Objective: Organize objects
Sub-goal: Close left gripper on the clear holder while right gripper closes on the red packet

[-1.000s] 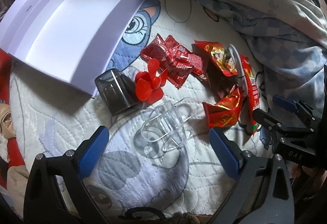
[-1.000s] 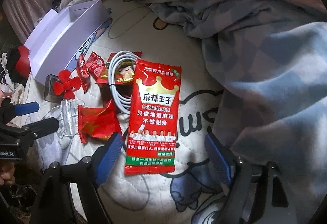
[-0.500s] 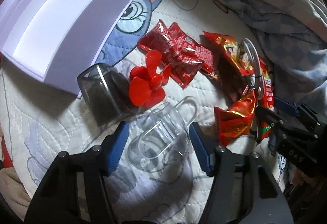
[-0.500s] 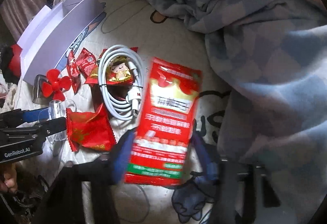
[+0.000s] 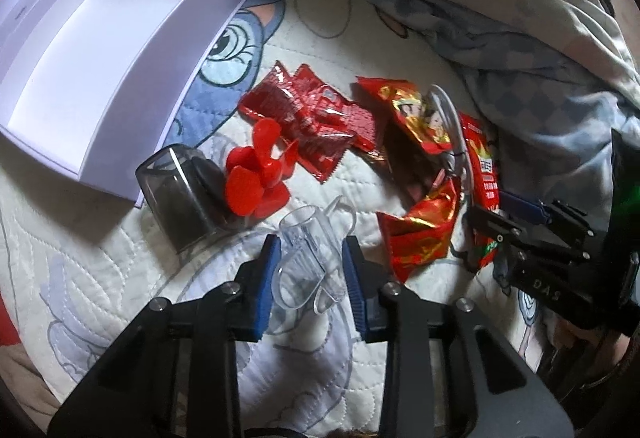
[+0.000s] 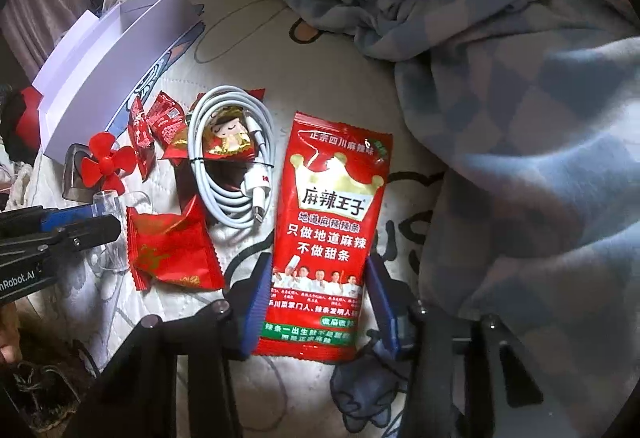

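While your left gripper [image 5: 311, 270] closes around the clear plastic cup [image 5: 310, 254], your right gripper [image 6: 316, 302] closes astride the tall red snack packet [image 6: 328, 230]

Dim, uneven indoor light; the white box [image 5: 100, 50] glares bright at far left, fisheye edges bend and darken, nothing is blurred.
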Available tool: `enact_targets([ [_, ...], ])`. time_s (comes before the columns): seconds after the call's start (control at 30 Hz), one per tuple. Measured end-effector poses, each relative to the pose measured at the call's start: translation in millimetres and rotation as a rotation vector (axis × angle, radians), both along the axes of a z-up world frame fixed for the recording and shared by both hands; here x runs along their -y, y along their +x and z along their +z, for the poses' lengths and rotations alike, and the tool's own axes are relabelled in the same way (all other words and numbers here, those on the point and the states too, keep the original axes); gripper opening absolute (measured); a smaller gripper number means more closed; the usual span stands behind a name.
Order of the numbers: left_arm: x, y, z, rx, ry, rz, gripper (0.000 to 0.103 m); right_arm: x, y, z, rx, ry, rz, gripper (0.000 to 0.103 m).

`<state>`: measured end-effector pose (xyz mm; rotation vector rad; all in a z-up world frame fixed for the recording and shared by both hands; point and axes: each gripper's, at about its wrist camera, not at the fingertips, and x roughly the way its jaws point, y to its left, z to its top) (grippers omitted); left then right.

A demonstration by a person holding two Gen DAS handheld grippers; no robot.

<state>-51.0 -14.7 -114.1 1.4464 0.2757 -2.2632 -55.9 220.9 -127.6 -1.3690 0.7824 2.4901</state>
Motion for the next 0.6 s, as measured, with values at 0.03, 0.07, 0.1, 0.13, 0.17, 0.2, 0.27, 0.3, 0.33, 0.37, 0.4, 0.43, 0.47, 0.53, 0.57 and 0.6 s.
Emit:
enact_targets([
  [0.03, -6.2, -1.3, -0.5, -0.002, 0.001, -0.006, 0.029, 1.0, 1.4, 0.8, 0.000, -0.002, -0.005, 0.046],
  [0.07, -8.6, -0.2, 1.8, -0.004, 0.001, -0.016, 0.029, 2.9, 3.6, 2.3, -0.001, -0.002, -0.004, 0.046],
  [0.1, -11.9, 1.7, 5.2, -0.005, -0.007, -0.030, 0.029, 3.3, 4.9, 2.3, -0.001, 0.001, -0.005, 0.046],
  [0.13, -15.6, 0.4, 4.6, -0.005, -0.016, -0.037, 0.029, 5.4, 7.2, 4.0, -0.002, 0.006, -0.004, 0.046],
  [0.17, -18.9, -0.3, 6.3, -0.003, -0.026, -0.047, 0.029, 4.6, 8.7, 4.4, -0.003, 0.005, -0.005, 0.046],
  [0.2, -20.8, 0.9, 8.9, -0.002, -0.034, -0.052, 0.029, 4.5, 10.5, 5.2, -0.005, 0.004, -0.006, 0.046],
  [0.27, -33.5, -3.8, 5.1, -0.003, -0.037, -0.050, 0.029, 3.3, 13.7, 9.1, -0.008, 0.005, -0.011, 0.046],
  [0.3, -33.4, -2.0, 7.6, -0.007, -0.037, -0.046, 0.029, 3.1, 15.3, 11.4, -0.007, 0.008, -0.010, 0.046],
  [0.33, -34.3, -2.5, 7.6, -0.009, -0.039, -0.044, 0.029, 3.5, 16.2, 13.1, -0.005, 0.008, -0.015, 0.046],
  [0.37, -35.0, -1.6, 9.4, -0.011, -0.042, -0.042, 0.029, -1.7, 14.7, 15.1, -0.007, 0.008, -0.014, 0.046],
  [0.4, -35.6, 0.7, 12.1, -0.014, -0.044, -0.038, 0.028, -5.1, 14.2, 17.2, -0.012, 0.008, -0.014, 0.046],
  [0.43, -36.1, 3.3, 14.9, -0.019, -0.041, -0.034, 0.028, -4.0, 15.8, 18.9, -0.013, 0.008, -0.018, 0.046],
  [0.47, -37.1, 5.1, 16.5, -0.023, -0.042, -0.031, 0.028, -3.3, 17.1, 21.0, -0.017, 0.009, -0.018, 0.046],
  [0.53, -40.6, 10.0, 21.6, -0.031, -0.054, -0.029, 0.028, -2.6, 18.8, 25.0, -0.022, 0.011, -0.020, 0.046],
  [0.57, -42.4, 10.8, 23.0, -0.033, -0.060, -0.027, 0.028, -1.8, 18.4, 28.1, -0.028, 0.013, -0.017, 0.046],
  [0.6, -43.4, 12.6, 25.6, -0.037, -0.063, -0.024, 0.028, -1.2, 16.9, 30.7, -0.034, 0.017, -0.014, 0.046],
])
